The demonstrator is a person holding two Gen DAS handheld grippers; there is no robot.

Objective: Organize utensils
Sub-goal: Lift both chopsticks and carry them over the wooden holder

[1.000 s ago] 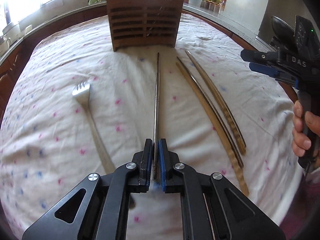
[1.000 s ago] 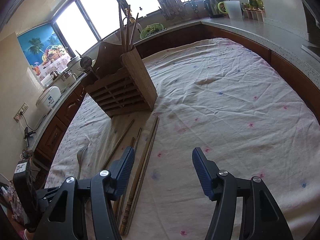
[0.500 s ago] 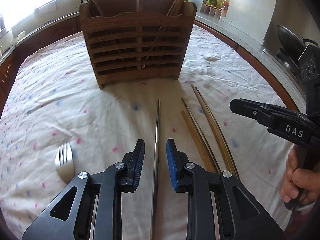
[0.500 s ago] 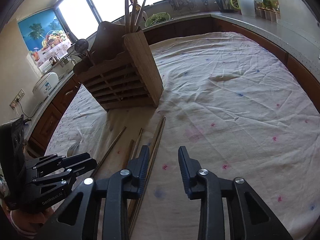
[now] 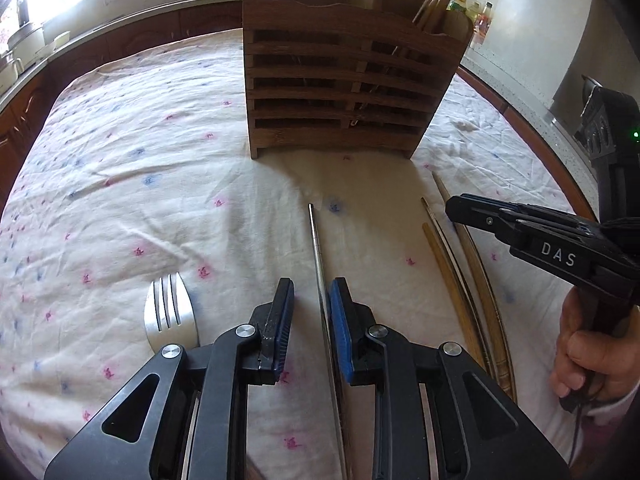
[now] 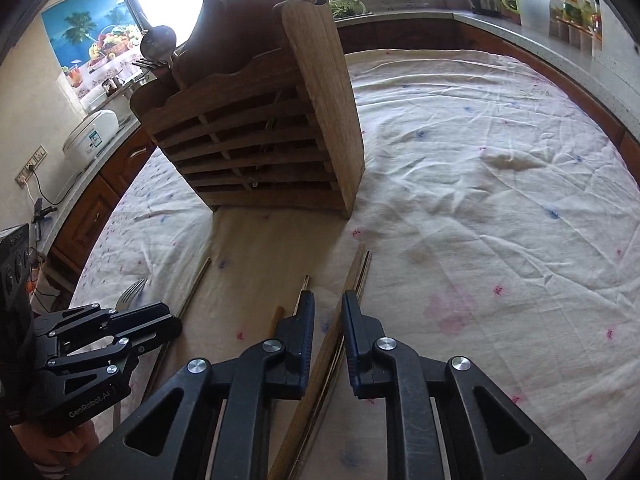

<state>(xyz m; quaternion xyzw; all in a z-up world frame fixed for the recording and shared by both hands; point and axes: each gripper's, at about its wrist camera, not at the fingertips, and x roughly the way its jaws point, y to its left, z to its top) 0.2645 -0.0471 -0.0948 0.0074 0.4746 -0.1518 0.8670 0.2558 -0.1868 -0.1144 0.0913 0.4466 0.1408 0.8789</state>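
My left gripper (image 5: 312,284) is open low over the cloth. A metal chopstick (image 5: 316,240) lies between its jaws, close to the right pad and not squeezed. A fork (image 5: 170,312) rests just left of it. My right gripper (image 6: 328,294) has its jaws closing around a pair of wooden chopsticks (image 6: 358,268), with the pads still clear of them. Two more wooden sticks (image 6: 304,284) lie beside its left finger. The slatted wooden holder (image 5: 344,80) stands ahead of both grippers with chopsticks upright in its right compartment.
A white flowered cloth (image 6: 480,200) covers the table, wrinkled to the right of the holder. Wooden cabinets and a counter ring the table, with a rice cooker (image 6: 94,136) at the left. A hand (image 5: 592,356) holds the right gripper's grip.
Both grippers have moved forward toward the holder. The left jaws came off the metal chopstick, which now lies loose on the cloth. The right jaws narrowed from wide open around the wooden chopsticks.
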